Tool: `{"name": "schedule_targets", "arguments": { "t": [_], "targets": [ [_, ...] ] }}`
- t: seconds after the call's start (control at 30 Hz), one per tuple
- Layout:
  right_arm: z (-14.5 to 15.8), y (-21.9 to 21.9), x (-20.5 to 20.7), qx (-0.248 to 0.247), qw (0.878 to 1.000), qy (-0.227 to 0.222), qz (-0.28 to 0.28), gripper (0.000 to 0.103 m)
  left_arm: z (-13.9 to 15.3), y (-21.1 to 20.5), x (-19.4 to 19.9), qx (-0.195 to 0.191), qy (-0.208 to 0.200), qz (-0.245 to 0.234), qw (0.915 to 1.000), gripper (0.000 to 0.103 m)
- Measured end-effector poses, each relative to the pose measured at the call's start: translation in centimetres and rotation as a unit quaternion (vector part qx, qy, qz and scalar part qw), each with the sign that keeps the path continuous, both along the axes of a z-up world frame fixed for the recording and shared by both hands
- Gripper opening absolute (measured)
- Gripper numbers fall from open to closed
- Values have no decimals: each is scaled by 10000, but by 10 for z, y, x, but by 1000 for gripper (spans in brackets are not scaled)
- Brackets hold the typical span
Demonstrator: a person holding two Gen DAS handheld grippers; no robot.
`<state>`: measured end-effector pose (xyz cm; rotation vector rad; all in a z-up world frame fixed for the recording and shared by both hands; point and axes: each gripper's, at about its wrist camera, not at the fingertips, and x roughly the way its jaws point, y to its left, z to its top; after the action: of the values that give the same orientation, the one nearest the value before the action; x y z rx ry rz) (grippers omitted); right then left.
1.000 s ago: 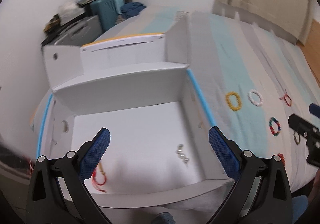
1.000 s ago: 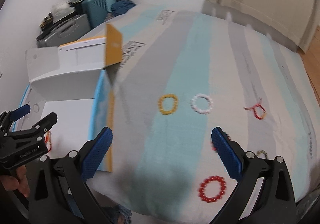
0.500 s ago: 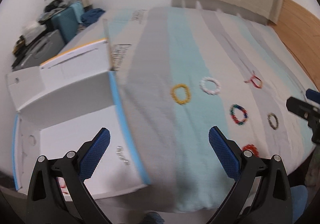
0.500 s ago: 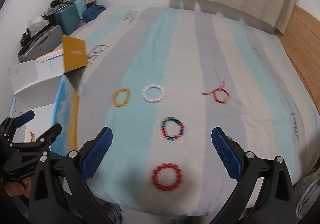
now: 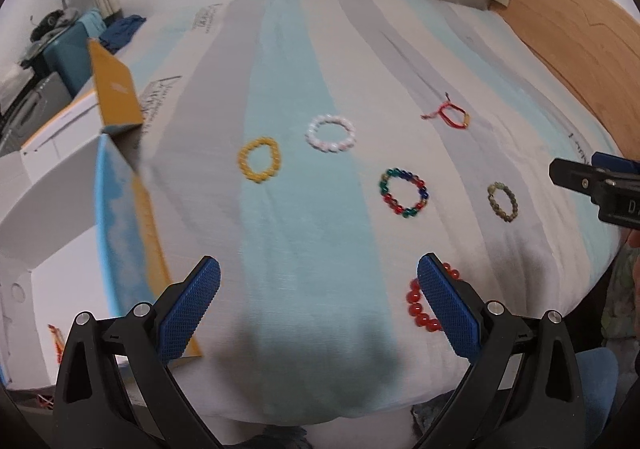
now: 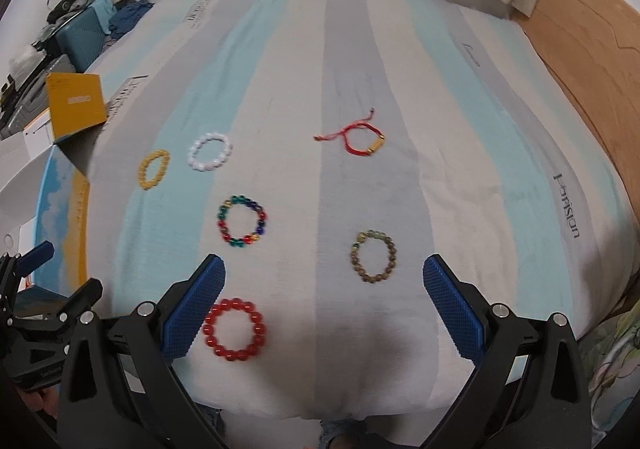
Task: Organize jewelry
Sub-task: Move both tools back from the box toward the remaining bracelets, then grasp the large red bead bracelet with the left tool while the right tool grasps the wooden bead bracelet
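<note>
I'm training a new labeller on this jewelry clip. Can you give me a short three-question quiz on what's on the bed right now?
1. How many bracelets lie on the striped bedsheet?
2. True or false: the right hand-held gripper is shut on the red round-bead bracelet.
3. Which bracelet lies nearest the open white cardboard box? A) the yellow bead bracelet B) the red cord bracelet with a gold tube C) the olive-brown bead bracelet

Key:
1. Six; the other two are the white bead bracelet and the multicoloured bead bracelet.
2. False; it is open and holds nothing, like the left hand-held gripper.
3. A
</note>
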<state>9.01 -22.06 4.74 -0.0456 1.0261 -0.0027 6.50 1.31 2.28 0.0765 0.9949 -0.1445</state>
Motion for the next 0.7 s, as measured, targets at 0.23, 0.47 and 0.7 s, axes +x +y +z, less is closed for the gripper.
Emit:
{"name": "schedule_targets", "arguments": {
  "t": [0.23,0.47,0.7],
  "targets": [
    [-27,-24,6,-219,9995,-85,-204,95,-24,-28,2,-187,5,-131,9997,97],
    [-60,-46,16,-110,9992,-42,-385,95,-45,-49,1,-182,-90,-235,9995,97],
    [-87,-63,34,-164,9991,151,-363,95,-70,-65,4,-136,28,-395,9991,97]
  ]
}}
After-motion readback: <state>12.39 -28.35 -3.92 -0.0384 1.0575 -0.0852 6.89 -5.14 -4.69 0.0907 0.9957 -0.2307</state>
